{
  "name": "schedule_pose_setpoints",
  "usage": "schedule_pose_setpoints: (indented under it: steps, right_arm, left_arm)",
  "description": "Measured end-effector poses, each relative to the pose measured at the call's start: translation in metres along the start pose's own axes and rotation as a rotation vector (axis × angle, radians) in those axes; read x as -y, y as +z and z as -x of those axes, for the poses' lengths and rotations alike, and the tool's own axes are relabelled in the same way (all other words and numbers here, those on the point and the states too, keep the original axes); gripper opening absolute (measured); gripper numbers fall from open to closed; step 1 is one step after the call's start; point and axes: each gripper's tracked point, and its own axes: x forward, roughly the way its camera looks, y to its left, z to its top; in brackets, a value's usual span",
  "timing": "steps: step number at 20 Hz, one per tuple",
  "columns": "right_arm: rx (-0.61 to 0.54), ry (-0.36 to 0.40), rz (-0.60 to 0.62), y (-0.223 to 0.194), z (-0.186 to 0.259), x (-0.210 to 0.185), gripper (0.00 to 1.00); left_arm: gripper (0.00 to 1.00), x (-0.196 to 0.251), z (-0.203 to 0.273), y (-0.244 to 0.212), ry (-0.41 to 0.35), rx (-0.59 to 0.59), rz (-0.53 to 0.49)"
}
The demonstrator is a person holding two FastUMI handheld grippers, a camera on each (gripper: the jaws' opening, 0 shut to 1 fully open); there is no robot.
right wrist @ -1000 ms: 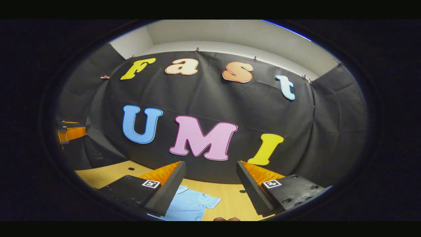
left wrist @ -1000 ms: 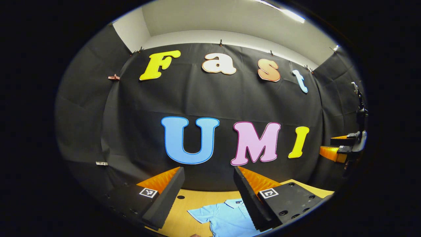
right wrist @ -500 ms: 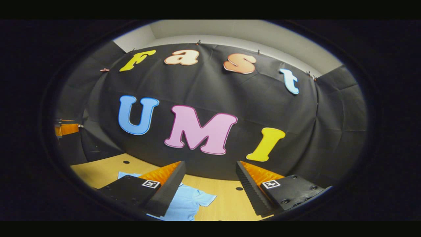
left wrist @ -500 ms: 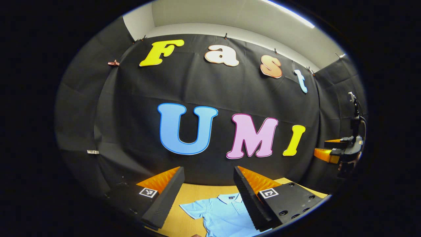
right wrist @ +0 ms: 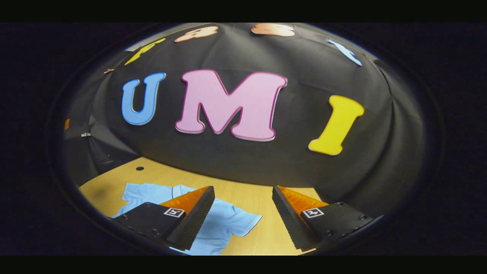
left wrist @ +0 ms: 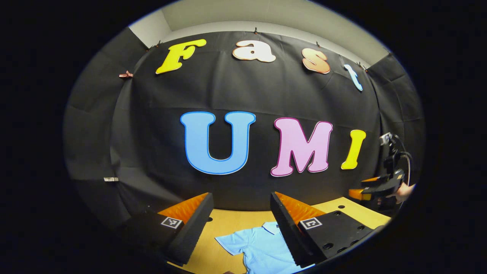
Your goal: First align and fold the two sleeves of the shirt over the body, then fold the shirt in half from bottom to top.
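Note:
A light blue short-sleeved shirt (left wrist: 258,247) lies flat on the wooden table (left wrist: 228,228), collar toward the black wall, sleeves spread out. In the left gripper view my left gripper (left wrist: 241,224) hangs open above the shirt's left sleeve and collar, touching nothing. In the right gripper view the shirt (right wrist: 224,224) shows both sleeves, and my right gripper (right wrist: 243,213) is open above the table just beyond the right sleeve. The right gripper (left wrist: 374,188) also shows far right in the left gripper view, held by a hand.
The wooden table (right wrist: 258,198) runs back to the black cloth wall. Small dark holes (right wrist: 139,168) dot the tabletop near the wall. A hand (left wrist: 404,192) holds the far gripper at the right edge.
Both grippers have tilted down and moved forward toward the table. More of the shirt now shows in the right gripper view, with both sleeves. The far gripper has dropped lower.

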Motion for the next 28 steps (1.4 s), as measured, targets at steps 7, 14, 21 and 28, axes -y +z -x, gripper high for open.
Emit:
schedule_pose_setpoints:
  steps: [7,14,21,28]
  right_arm:
    - [-0.307,0.025,-0.099,-0.139,-0.11,0.026,0.96]
    - [-0.564,-0.018,-0.147,-0.243,-0.139,0.039,0.96]
    - [-0.582,0.003,-0.198,-0.248,-0.144,0.028,0.58]
    - [-0.492,0.067,-0.253,-0.206,-0.142,-0.002,0.13]
  left_arm:
    - [0.97,-0.006,-0.026,-0.038,0.109,-0.107,-0.057]
    - [0.96,-0.003,-0.037,-0.067,0.163,-0.189,-0.04]
    - [0.96,0.016,-0.036,-0.078,0.126,-0.213,-0.072]
    - [0.97,0.004,-0.021,-0.076,0.139,-0.206,-0.068]
